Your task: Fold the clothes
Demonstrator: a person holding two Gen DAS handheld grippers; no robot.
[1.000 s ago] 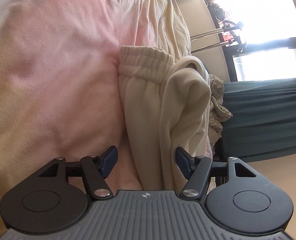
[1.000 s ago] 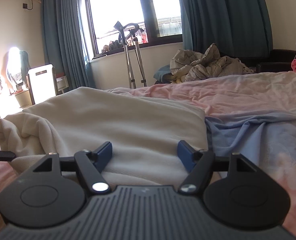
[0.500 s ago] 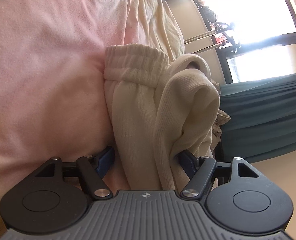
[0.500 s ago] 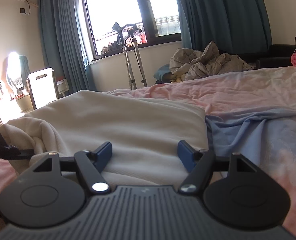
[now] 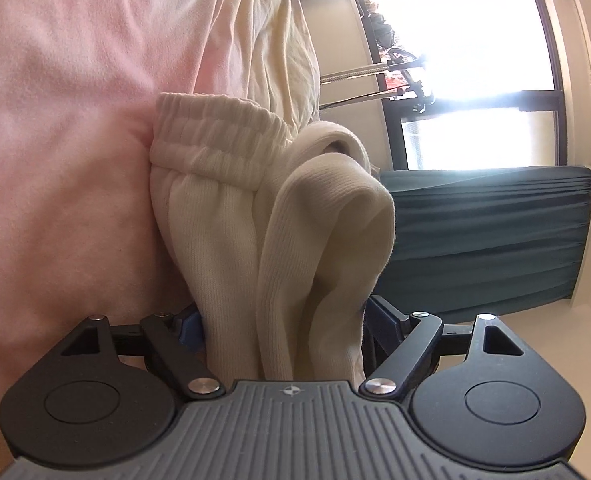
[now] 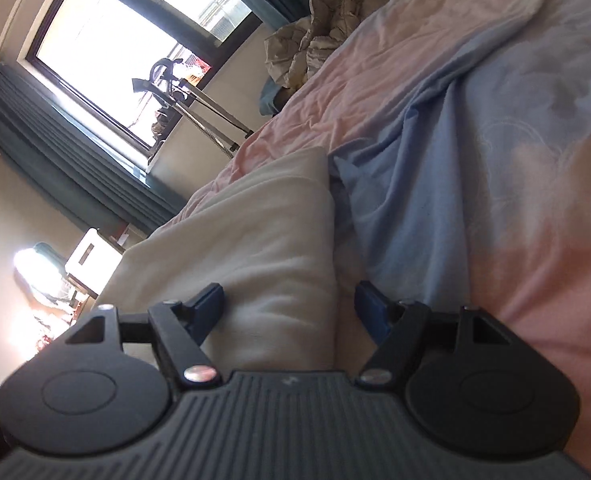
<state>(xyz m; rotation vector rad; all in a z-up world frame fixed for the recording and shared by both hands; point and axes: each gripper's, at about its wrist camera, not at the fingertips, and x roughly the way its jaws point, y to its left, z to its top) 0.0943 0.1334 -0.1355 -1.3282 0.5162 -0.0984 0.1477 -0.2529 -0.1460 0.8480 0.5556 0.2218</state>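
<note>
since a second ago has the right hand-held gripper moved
Yes. The right hand-held gripper has rolled: the window, upright before, now tilts toward upper left. Its open jaws still straddle the cream garment.

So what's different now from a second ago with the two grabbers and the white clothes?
The left gripper pushed forward until the bunched cream garment sat between its fingers, which have closed in around it, though a firm grip isn't certain. The right gripper rolled over sideways, so the room now looks tilted, and it straddles the cloth's edge. Its jaws stayed open, and the pink and blue bedding stayed put.
</note>
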